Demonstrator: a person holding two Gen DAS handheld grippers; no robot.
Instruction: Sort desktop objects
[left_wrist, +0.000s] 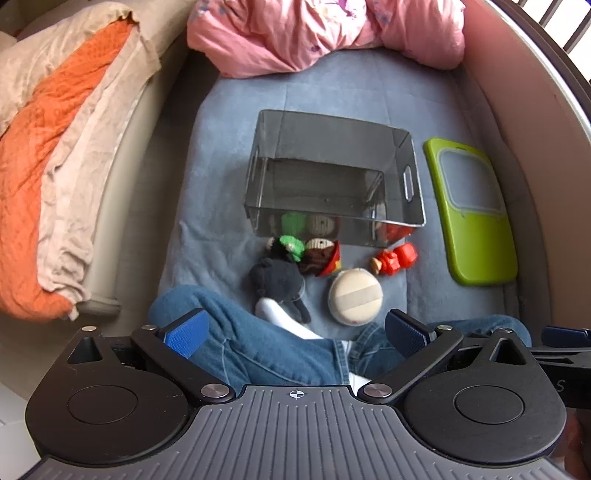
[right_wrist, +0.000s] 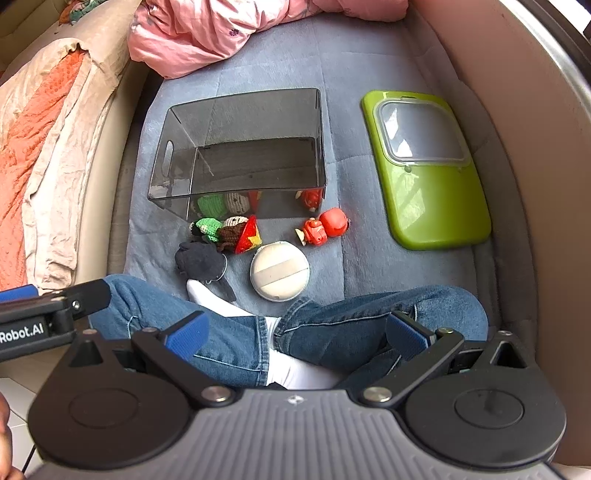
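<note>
Holding the left gripper (left_wrist: 293, 334) and the right gripper (right_wrist: 295, 332) above our crossed legs (right_wrist: 229, 332), we had the jaws of both spread wide with nothing between them. Beyond our knees, on the blue blanket (right_wrist: 369, 258), lay the things to sort: a black plush toy (right_wrist: 201, 260), a crocheted doll (right_wrist: 231, 230) with a green one (right_wrist: 207, 226) touching it, a round powder puff (right_wrist: 279, 271) and a red toy figure (right_wrist: 325, 227). All lay just in front of the smoky clear bin (right_wrist: 240, 147), none inside it; what showed in its near wall looked like reflections. A green lid (right_wrist: 424, 166) lay apart to the right.

We judged the soft toys the main risk: they touched, so a grab at one could drag its neighbour along. The puff lay flat and might slip from the pads. The light bin could slide on the soft blanket if bumped.
</note>
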